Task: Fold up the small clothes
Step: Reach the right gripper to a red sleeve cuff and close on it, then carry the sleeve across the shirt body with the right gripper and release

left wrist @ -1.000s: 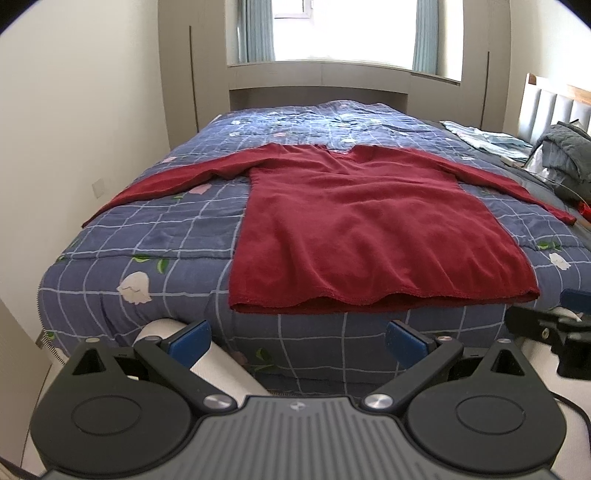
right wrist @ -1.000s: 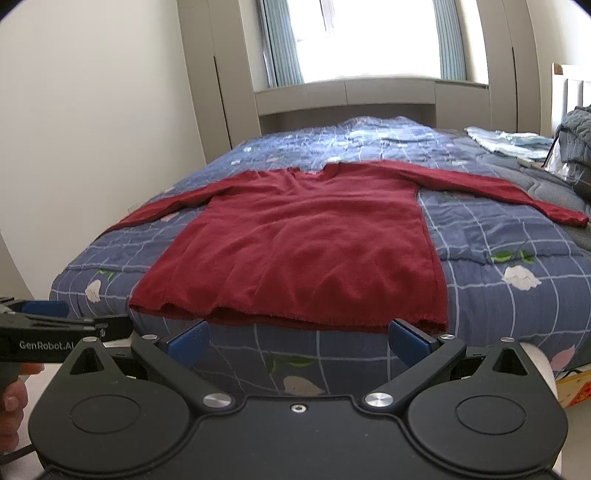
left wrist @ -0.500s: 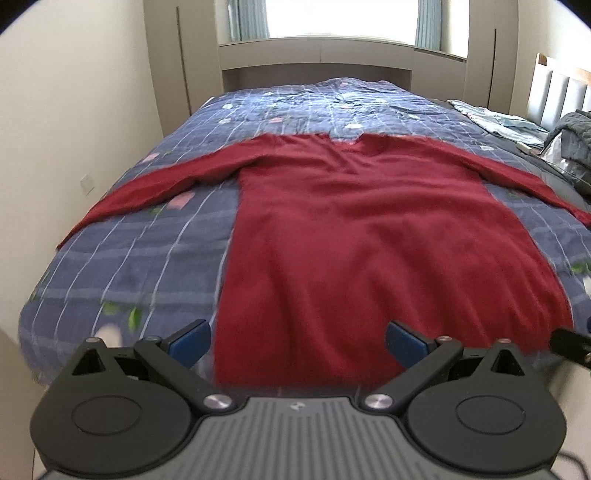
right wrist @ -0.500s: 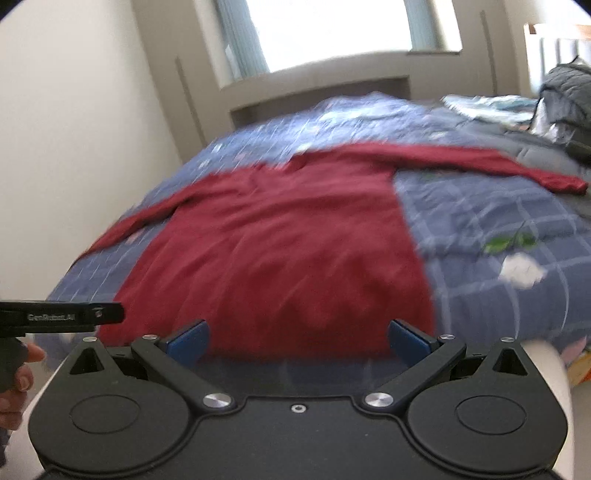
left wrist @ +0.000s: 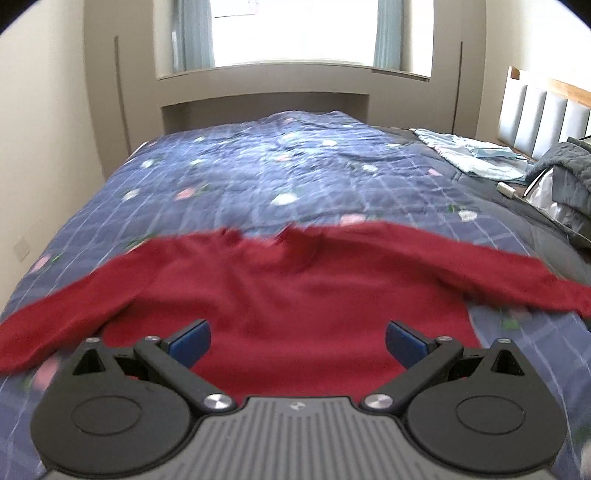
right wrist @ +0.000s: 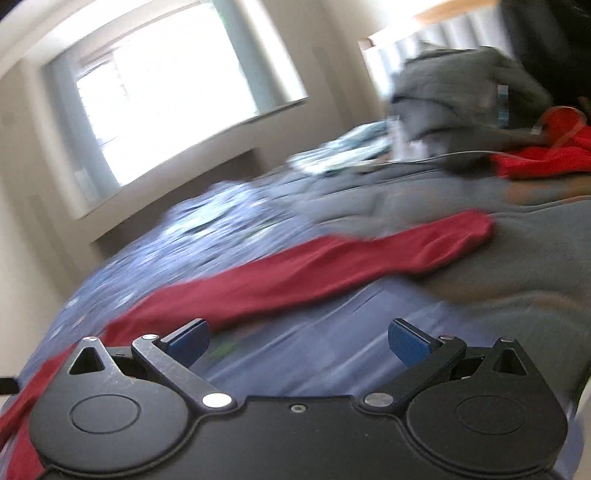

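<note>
daylight is pouring in through the window [left wrist: 295, 33], which is blowing out to white. the left wrist view is staying mostly sharp, with slight smearing on the red garment [left wrist: 295, 295]. the right wrist view is streaking heavily with motion blur and tilting. fisheye bending is curving walls, and corners are darkening.
</note>
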`<move>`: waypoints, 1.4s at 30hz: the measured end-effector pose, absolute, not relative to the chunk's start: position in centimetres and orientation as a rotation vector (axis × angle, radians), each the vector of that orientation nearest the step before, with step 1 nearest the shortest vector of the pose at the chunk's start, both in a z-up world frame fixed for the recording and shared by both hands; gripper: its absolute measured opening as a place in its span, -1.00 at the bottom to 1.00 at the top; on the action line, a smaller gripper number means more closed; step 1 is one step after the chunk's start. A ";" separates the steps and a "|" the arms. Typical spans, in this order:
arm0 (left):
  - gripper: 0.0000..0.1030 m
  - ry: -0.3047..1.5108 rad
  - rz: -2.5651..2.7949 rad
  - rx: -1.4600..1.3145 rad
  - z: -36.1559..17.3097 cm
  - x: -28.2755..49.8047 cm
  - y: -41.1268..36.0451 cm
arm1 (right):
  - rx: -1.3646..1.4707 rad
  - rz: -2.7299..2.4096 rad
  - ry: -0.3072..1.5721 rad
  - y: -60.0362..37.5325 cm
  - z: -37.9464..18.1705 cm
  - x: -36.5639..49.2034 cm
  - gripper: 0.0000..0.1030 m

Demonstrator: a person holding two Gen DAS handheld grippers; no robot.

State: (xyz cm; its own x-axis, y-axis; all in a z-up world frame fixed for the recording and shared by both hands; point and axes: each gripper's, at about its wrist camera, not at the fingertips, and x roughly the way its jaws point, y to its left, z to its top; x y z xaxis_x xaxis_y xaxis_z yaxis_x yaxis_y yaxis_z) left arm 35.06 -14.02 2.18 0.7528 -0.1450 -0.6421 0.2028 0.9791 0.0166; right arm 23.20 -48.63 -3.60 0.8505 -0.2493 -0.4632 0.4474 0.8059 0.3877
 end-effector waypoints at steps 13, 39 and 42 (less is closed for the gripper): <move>0.99 0.718 -0.290 0.113 -4.5 46.5 -24.7 | 0.676 -0.711 0.449 -64.2 -7.6 27.4 0.70; 0.99 0.760 -0.237 -0.185 3.3 46.0 -8.4 | 0.364 -0.201 0.233 -50.0 7.6 39.0 -0.90; 0.99 0.721 -0.169 -0.217 4.4 45.5 -4.3 | 0.284 -0.020 0.216 -43.0 9.0 41.6 -0.90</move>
State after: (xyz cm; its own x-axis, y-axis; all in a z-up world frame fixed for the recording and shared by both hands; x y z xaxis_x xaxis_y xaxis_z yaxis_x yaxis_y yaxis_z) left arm 45.55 -4.30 4.41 0.7392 -0.2273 -0.6339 0.0783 0.9640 -0.2543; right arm 41.57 -42.98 9.01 0.9766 0.0106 -0.2146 0.0502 0.9599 0.2758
